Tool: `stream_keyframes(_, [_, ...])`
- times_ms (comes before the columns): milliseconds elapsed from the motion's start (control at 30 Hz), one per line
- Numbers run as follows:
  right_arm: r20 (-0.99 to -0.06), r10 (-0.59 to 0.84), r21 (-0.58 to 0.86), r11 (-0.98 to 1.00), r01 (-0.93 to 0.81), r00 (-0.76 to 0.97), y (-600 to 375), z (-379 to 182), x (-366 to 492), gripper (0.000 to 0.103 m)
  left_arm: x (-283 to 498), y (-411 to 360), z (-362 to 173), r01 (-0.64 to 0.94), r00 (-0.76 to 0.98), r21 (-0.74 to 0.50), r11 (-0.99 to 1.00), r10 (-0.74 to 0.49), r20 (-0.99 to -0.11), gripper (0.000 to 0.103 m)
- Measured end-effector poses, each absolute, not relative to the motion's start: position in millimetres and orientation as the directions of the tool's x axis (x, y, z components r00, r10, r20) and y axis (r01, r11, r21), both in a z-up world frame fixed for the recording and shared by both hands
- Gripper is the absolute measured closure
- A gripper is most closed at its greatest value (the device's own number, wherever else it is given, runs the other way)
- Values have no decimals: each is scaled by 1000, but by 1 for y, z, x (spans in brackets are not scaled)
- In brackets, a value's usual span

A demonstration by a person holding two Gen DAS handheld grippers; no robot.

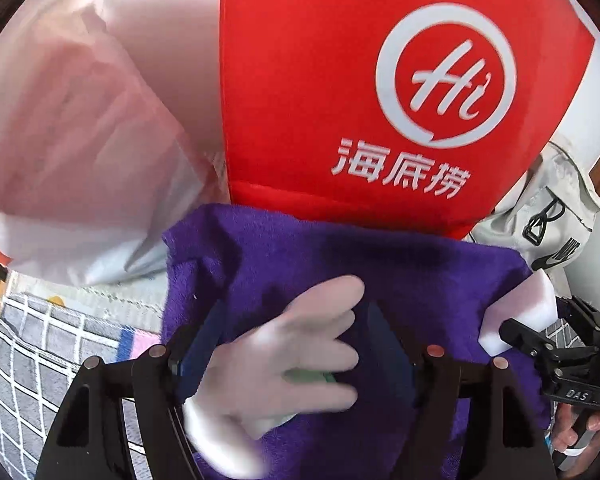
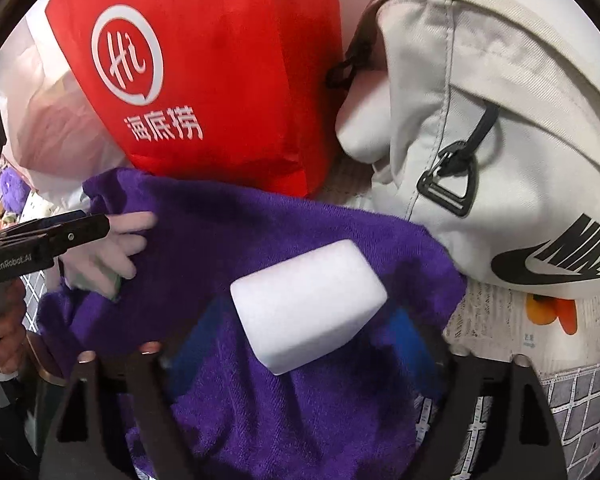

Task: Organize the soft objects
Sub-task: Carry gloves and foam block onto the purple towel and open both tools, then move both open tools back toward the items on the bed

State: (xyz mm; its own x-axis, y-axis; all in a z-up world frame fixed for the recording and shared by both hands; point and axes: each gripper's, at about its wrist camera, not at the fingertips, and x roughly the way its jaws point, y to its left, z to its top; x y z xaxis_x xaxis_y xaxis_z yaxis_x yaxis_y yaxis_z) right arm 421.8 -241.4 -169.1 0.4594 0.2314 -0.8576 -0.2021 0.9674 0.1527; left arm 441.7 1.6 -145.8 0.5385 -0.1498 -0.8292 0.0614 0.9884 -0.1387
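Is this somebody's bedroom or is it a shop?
Probably a home, perhaps a bedroom, not a shop. A checked blanket lies underneath like bedding, and everyday bags crowd around: a red shopping bag and a pale backpack. A purple towel lies loose among them.

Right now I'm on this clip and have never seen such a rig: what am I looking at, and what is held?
There is no robot here. A person holds a pair of hand tongs in each hand, and each has a fisheye camera looking along its two fingers. That gives one picture from the left tongs and one from the right.

The left tongs grip a white glove. The right tongs grip a white foam block. Both are over a purple towel.

Behind the towel are a red bag, a pale Nike bag and a pinkish plastic bag. Everything rests on a grey checked cover.
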Motion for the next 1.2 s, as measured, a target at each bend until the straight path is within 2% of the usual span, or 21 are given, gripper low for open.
stream_keyframes(433, [-793, 224, 135, 971, -196, 567, -243, -115, 388, 15, 408, 10, -104, 32, 609, -98, 995, -98, -787, 30])
stream_keyframes(667, [-759, 243, 159, 969, -191, 604, -241, -81, 332, 15, 358, 27, -72, 31, 643, -95, 995, -93, -761, 30])
stream_keyframes(867, [-770, 266, 162, 960, -227, 580, -230, -77, 272, 17, 306, 39, -65, 19, 643, -88, 996, -79, -762, 30])
stream_keyframes(933, [-779, 268, 152, 958, -244, 568, -225, -78, 255, 26, 291, 40, -67, 22, 637, -92, 996, -84, -766, 31])
stream_keyframes(1100, [-786, 297, 170, 947, -273, 542, -216, -80, 209, 38, 251, 44, -70, 27, 630, -117, 993, -108, -769, 31])
stream_keyframes(1200, [-788, 318, 173, 936, -307, 527, -211, -83, 179, 50, 228, 44, -71, 31, 633, -118, 993, -111, -766, 31])
